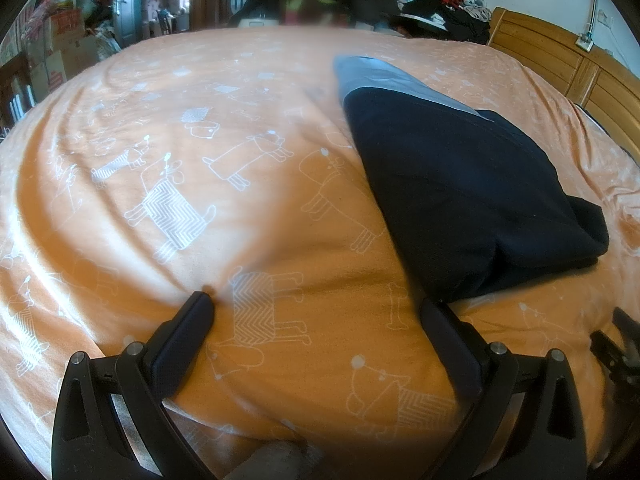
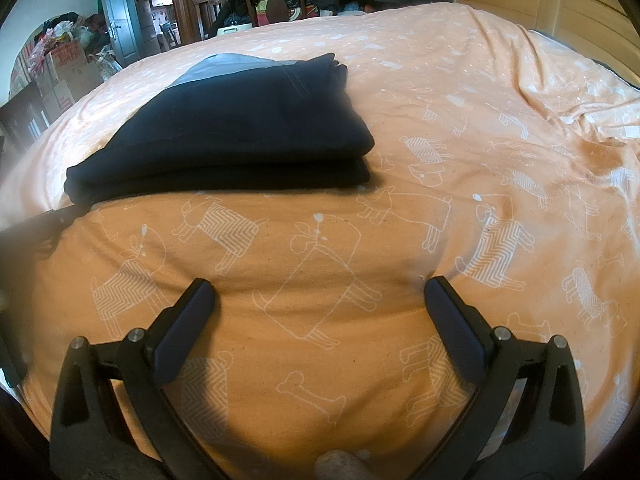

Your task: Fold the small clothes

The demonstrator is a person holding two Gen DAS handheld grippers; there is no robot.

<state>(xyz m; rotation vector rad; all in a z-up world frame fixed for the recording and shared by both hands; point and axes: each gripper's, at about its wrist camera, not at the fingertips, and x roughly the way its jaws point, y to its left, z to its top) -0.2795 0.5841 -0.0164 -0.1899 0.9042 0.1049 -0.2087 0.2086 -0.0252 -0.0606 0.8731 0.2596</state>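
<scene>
Well, folded garment (image 2: 224, 128) – bedspread (image 2: 440, 100) bare beside

A blurred patch (image 1: 308, 8) masks the far bed edge in the left wrist view. The other gripper (image 1: 618, 348) is cut off at the frame's right; its state is indeterminable.

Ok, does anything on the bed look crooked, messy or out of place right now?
Nothing much stands out. The dark folded garment lies in a neat stack on the orange bedsheet, both grippers open and clear of it. The sheet is rumpled toward the headboard, and clothes are heaped beyond the bed.
</scene>
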